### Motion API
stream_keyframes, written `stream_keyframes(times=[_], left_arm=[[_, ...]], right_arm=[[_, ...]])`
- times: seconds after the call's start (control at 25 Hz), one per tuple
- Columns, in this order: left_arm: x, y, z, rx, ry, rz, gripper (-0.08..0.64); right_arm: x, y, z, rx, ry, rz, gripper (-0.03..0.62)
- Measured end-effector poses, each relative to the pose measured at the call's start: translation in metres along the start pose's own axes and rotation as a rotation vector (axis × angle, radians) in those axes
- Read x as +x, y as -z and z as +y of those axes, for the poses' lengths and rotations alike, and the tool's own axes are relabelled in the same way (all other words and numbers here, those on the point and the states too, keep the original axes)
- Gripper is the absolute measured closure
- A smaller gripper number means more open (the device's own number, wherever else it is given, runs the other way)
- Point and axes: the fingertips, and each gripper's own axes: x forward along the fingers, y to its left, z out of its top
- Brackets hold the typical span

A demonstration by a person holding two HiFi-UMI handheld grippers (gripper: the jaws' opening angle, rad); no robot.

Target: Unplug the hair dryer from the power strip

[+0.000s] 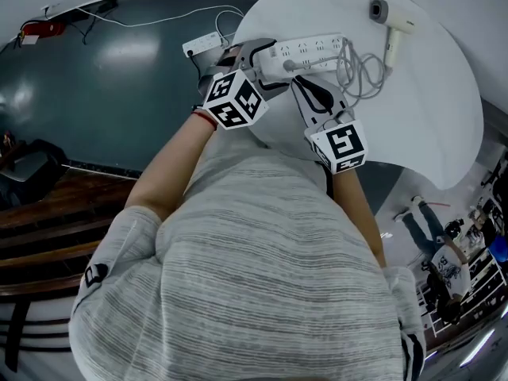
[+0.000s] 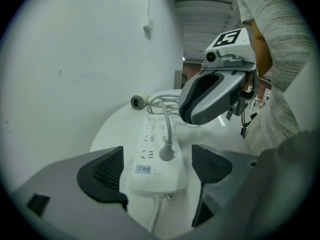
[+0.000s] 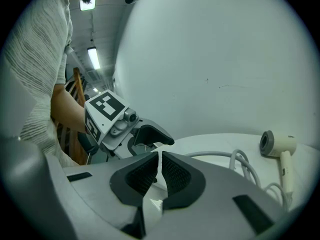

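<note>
While the hair dryer [image 1: 393, 30] lies far across the table [image 1: 429, 117], its small, rigid plug [image 2: 166, 153] sits in the power strip [image 2: 150, 134]; grip its smooth body, I judge, not the limp cord [image 1: 357, 70]; left gripper [image 2: 156, 168] gapes astride the light strip; right gripper [image 3: 159, 176] is pinched together, empty.

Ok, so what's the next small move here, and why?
Probably close the left gripper on the power strip: its jaws stand apart, one on each side of the strip's near end, not gripping. The plug sits in its socket, and the right gripper, jaws all but together, has not taken it. Bracing the strip first should steady the pull.
</note>
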Motion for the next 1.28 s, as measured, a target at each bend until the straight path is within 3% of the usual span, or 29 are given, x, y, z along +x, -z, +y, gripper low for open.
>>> stream_keyframes(times=[0.56, 0.84, 1.12, 1.28], left_arm=[[0.029, 0.021, 0.002, 0.062, 0.047, 0.113, 0.106], [0.04, 0.027, -0.003, 0.043, 0.093, 0.141, 0.103], [0.043, 0.025, -0.003, 0.04, 0.097, 0.071, 0.103], [0.045, 0.026, -0.003, 0.04, 0.094, 0.079, 0.103]], right_arm=[[0.003, 0.015, -0.002, -0.038, 0.012, 0.081, 0.563], [0.01, 0.022, -0.005, -0.048, 0.008, 0.128, 0.543], [0.015, 0.028, -0.01, -0.043, 0.012, 0.165, 0.523], [0.022, 0.035, -0.015, -0.043, 0.021, 0.204, 0.504]])
